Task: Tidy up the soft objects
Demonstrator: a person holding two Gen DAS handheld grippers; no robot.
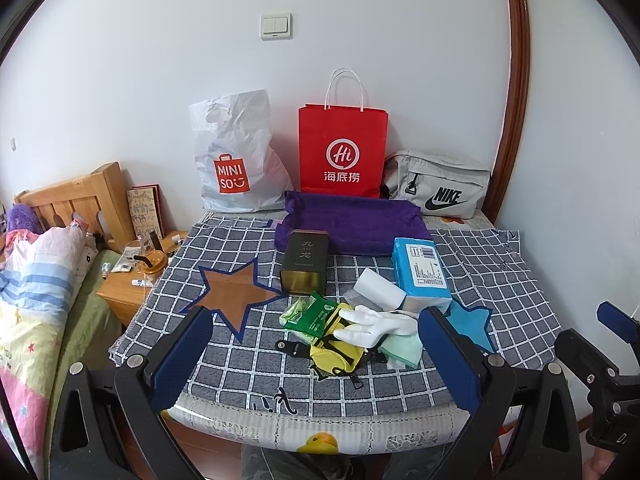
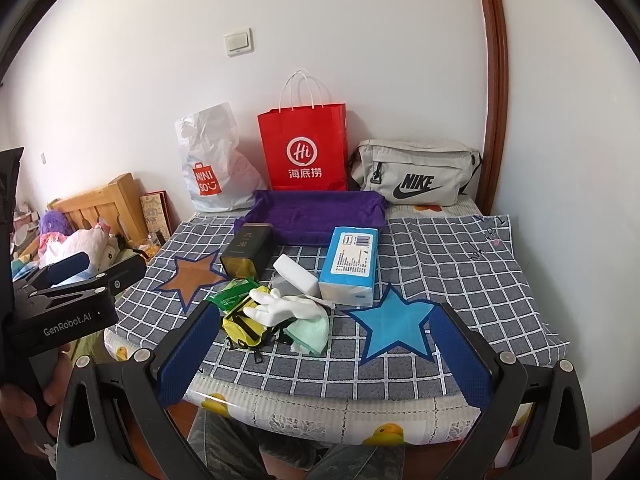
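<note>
A heap of small items lies near the table's front edge: white gloves [image 1: 378, 324] [image 2: 286, 306], a yellow pouch with black straps [image 1: 334, 354] [image 2: 240, 326], a mint green cloth [image 1: 402, 348] [image 2: 310, 330], green wipe packets [image 1: 310, 314] [image 2: 234, 296] and a white sponge block [image 1: 380, 292] [image 2: 298, 274]. A blue tissue pack [image 1: 420, 270] [image 2: 352, 262] lies behind, beside a dark tin [image 1: 306, 262] [image 2: 248, 250]. A folded purple towel [image 1: 352, 222] [image 2: 320, 214] lies further back. My left gripper [image 1: 316, 348] and right gripper [image 2: 324, 344] hover open above the front edge, holding nothing.
A white Miniso bag [image 1: 236, 160] [image 2: 212, 164], a red paper bag [image 1: 342, 148] [image 2: 304, 148] and a grey Nike waist bag [image 1: 438, 190] [image 2: 416, 172] stand against the wall. The checked cloth [image 1: 500, 280] has brown and blue stars. A bed [image 1: 36, 280] and nightstand [image 1: 124, 292] are at left.
</note>
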